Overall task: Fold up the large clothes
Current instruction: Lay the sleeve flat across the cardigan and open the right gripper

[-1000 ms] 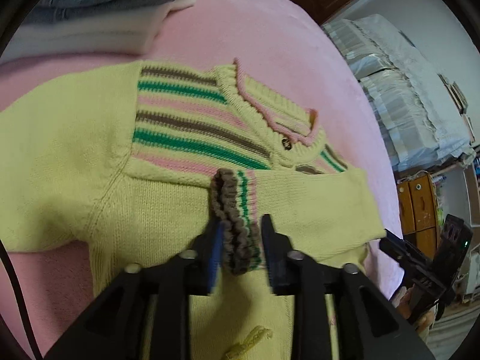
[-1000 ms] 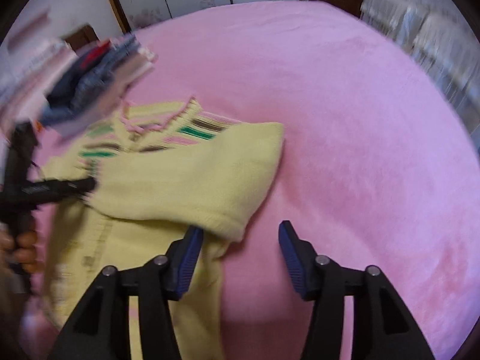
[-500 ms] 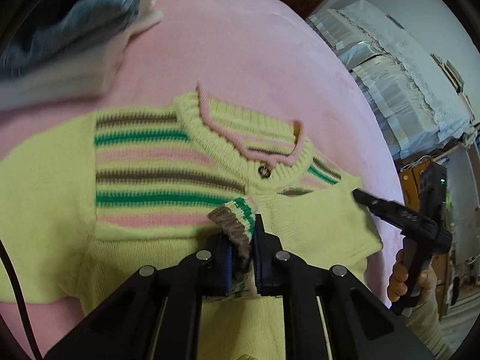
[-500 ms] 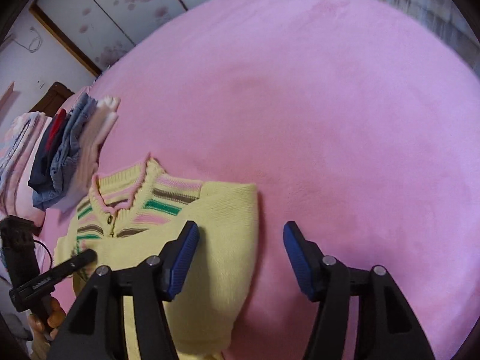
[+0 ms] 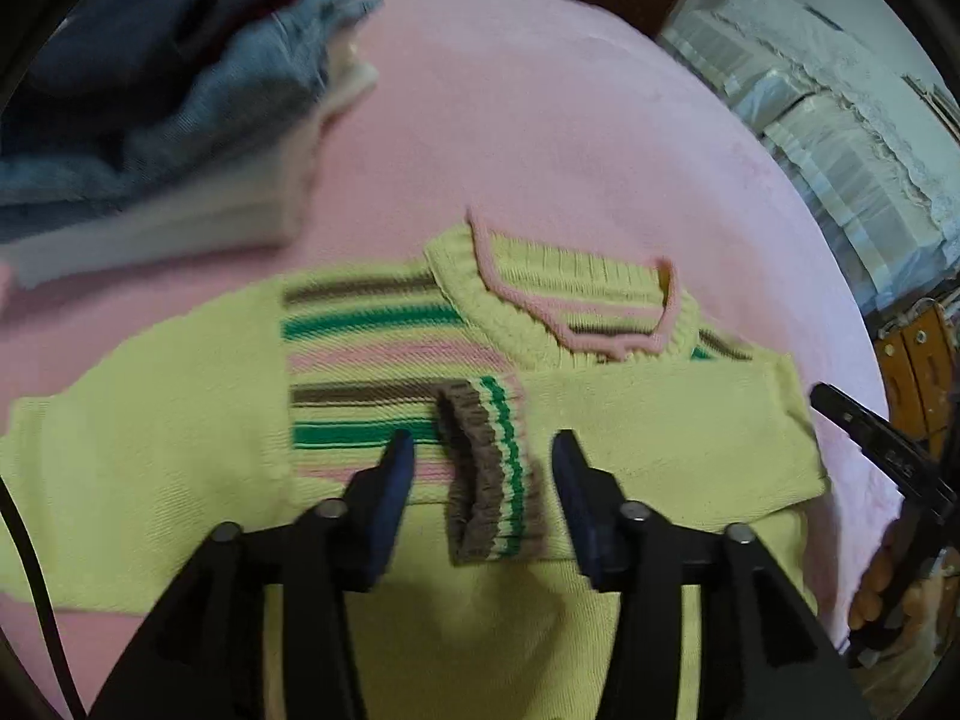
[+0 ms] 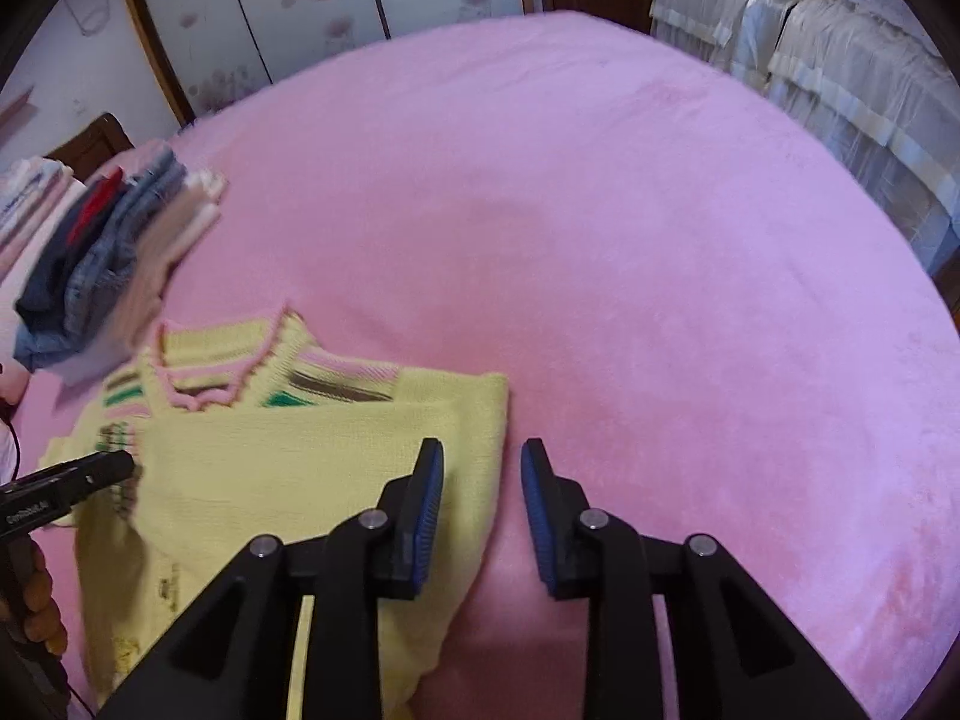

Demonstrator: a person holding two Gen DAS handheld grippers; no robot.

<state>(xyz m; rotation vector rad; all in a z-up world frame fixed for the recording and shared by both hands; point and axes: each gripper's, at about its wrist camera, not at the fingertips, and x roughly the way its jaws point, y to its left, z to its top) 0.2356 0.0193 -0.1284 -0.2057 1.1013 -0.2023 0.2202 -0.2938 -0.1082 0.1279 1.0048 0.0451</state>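
Note:
A yellow knit sweater (image 5: pixel 180 420) with pink, brown and green chest stripes lies on the pink bed (image 5: pixel 540 120). One sleeve is folded across its chest, and the striped cuff (image 5: pixel 489 474) lies flat between the open fingers of my left gripper (image 5: pixel 483 468), free of them. In the right wrist view the sweater (image 6: pixel 270 468) lies at the lower left. My right gripper (image 6: pixel 482 480) is open and empty, straddling the sweater's folded right edge just above it.
A stack of folded clothes (image 5: pixel 150 90) sits on the bed beyond the sweater's left shoulder, also in the right wrist view (image 6: pixel 114 252). A second covered bed (image 6: pixel 840 78) stands to the right. Cupboard doors (image 6: pixel 330 6) line the far wall.
My left gripper was shut on the striped cuff half a second ago; it has opened and the cuff now lies on the chest. My right gripper has narrowed and moved to the sweater's folded edge.

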